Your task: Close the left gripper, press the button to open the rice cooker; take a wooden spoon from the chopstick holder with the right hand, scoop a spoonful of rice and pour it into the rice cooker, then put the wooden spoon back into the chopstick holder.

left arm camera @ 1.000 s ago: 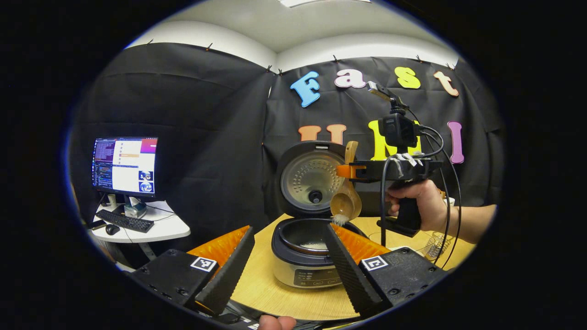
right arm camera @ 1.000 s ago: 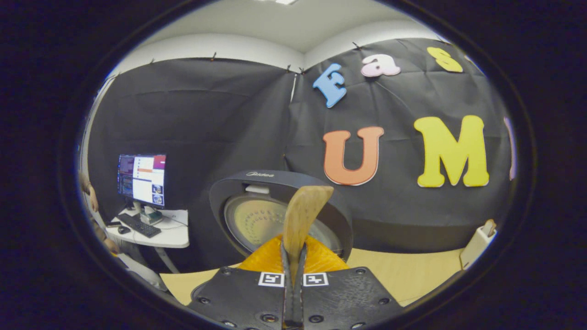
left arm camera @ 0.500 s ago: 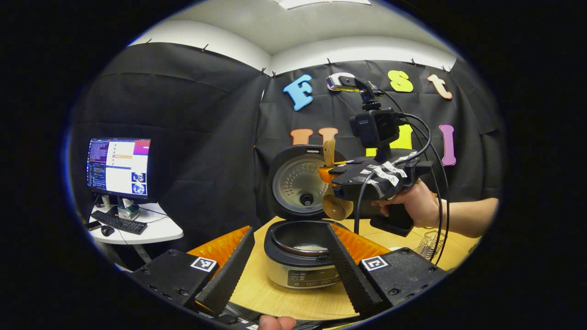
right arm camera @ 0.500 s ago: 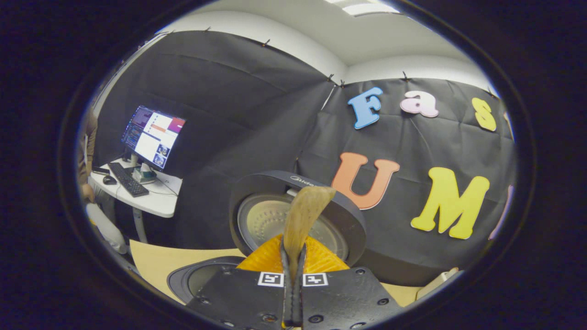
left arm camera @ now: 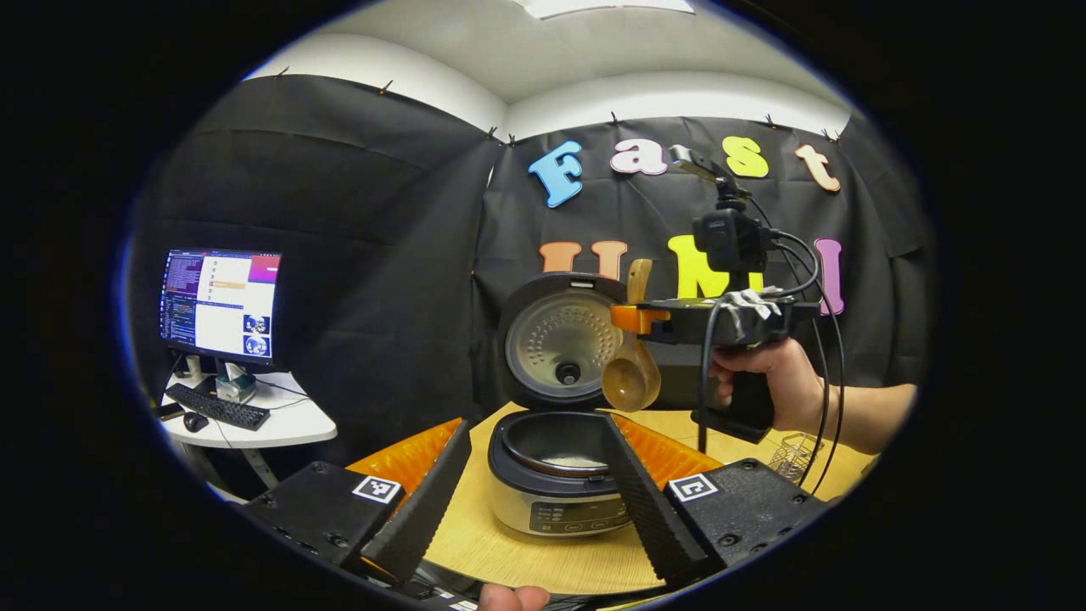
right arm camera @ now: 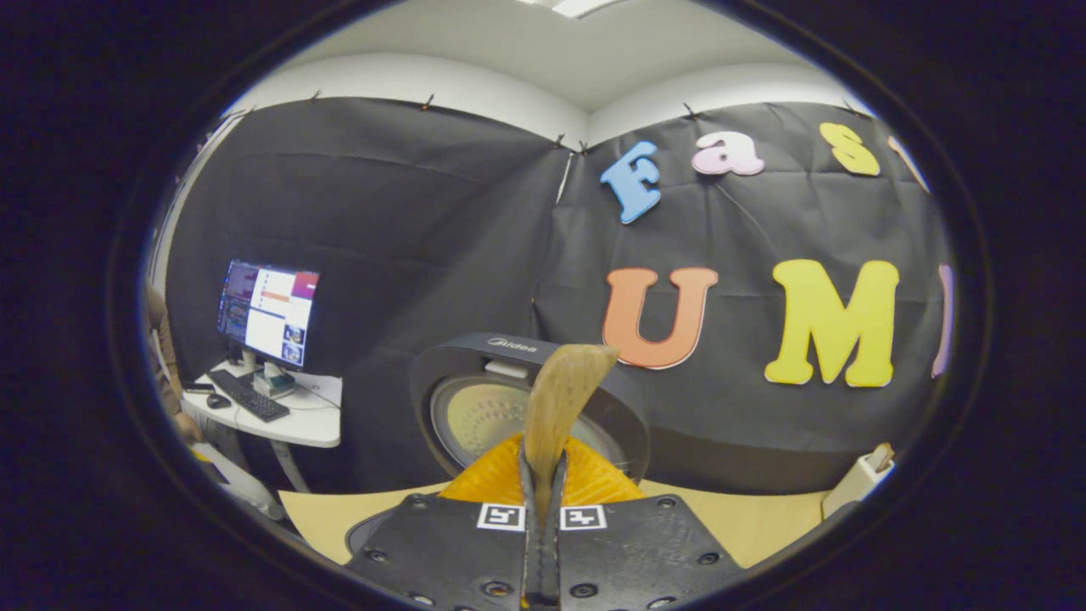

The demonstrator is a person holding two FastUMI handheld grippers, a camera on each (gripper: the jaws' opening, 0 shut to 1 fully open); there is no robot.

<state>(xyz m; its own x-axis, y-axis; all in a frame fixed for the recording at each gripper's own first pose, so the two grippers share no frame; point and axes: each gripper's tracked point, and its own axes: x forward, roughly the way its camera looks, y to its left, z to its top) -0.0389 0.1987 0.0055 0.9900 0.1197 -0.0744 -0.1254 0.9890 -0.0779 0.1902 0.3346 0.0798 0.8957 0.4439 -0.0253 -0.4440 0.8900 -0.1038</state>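
My right gripper (right arm camera: 543, 509) is clamped on the wooden spoon (left arm camera: 632, 373), bowl hanging emptied right of centre above the open rice cooker (left arm camera: 556, 458), while my left gripper (left arm camera: 530, 492) waits wide apart, empty, below.

Between the spread jaws of the left gripper (left arm camera: 526, 484) lies open air, and straight ahead of them the rice cooker (left arm camera: 556, 484) blocks the way, its pot mouth open upward. Its raised lid (left arm camera: 562, 339) stands as a wall behind the pot. Above the pot's right rim hangs the wooden spoon (left arm camera: 632, 369), pinched in the right gripper (left arm camera: 632, 318), narrowing the way in from that side. Left of the jaws the table (left arm camera: 475, 535) is bare wood up to its edge
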